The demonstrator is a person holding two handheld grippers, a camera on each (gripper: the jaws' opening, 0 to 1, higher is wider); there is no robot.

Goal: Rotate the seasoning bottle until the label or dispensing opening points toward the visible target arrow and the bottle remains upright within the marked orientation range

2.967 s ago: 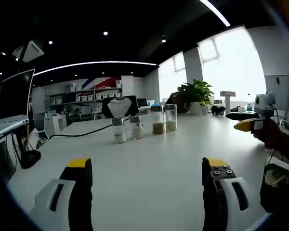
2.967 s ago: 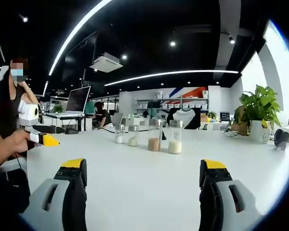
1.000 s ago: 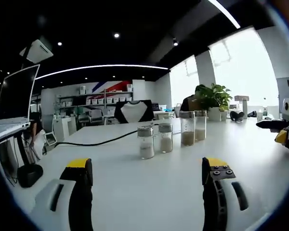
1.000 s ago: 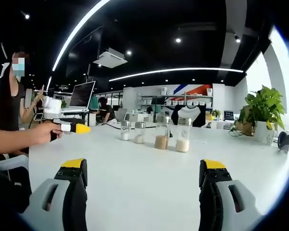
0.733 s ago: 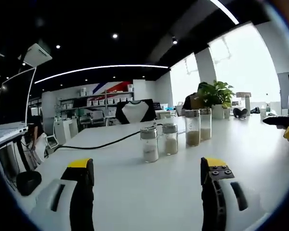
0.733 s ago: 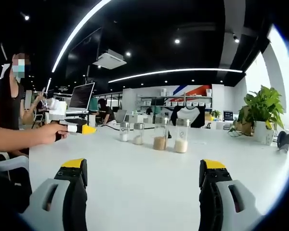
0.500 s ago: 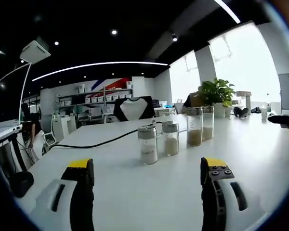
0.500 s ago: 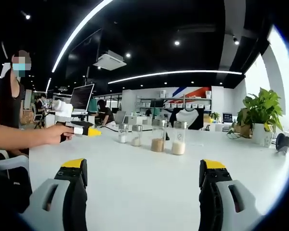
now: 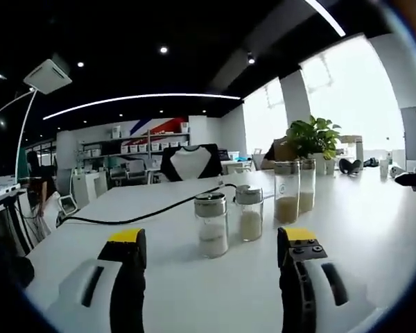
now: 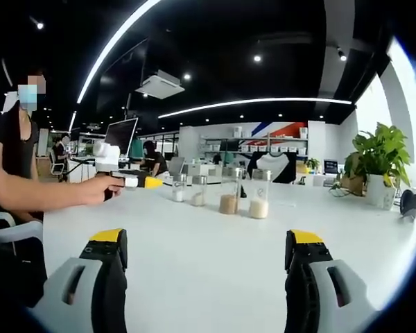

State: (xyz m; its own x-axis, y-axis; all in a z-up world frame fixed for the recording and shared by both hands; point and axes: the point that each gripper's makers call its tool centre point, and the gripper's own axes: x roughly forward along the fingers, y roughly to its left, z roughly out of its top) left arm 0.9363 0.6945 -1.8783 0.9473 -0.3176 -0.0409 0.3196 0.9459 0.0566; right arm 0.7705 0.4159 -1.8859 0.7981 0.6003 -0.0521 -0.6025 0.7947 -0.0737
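The room was a wide open-plan office with a dark ceiling, curved light strips and bright windows, and the white table (image 9: 166,208) ran across it. On that table stood a row of four glass bottles, taken here as the landmark. In the left gripper view the nearest seasoning bottle (image 9: 212,225), with a metal cap and pale contents, stood upright, the second shaker (image 9: 249,214) just beside it, and the two taller jars (image 9: 287,191) stood farther along the row. A black cable (image 9: 145,214) lay on the table behind the row. Beyond the row's far end a potted plant (image 9: 312,139) stood by the window, and shelves with a red and blue wall stripe lay behind the row.

The left gripper (image 9: 211,244) was held short of the row, jaws spread wide with nothing between them, the nearest bottle seen in the gap. In the right gripper view the right gripper (image 10: 206,243) also stood released, jaws well apart and well short of the row (image 10: 220,194). There the person's hand (image 10: 102,189) reached in beside the row, holding the other gripper with its yellow tip near the small bottles.

No label, dispensing opening or arrow could be made out on the bottles. A dark object at the right edge of the left gripper view was cut off.
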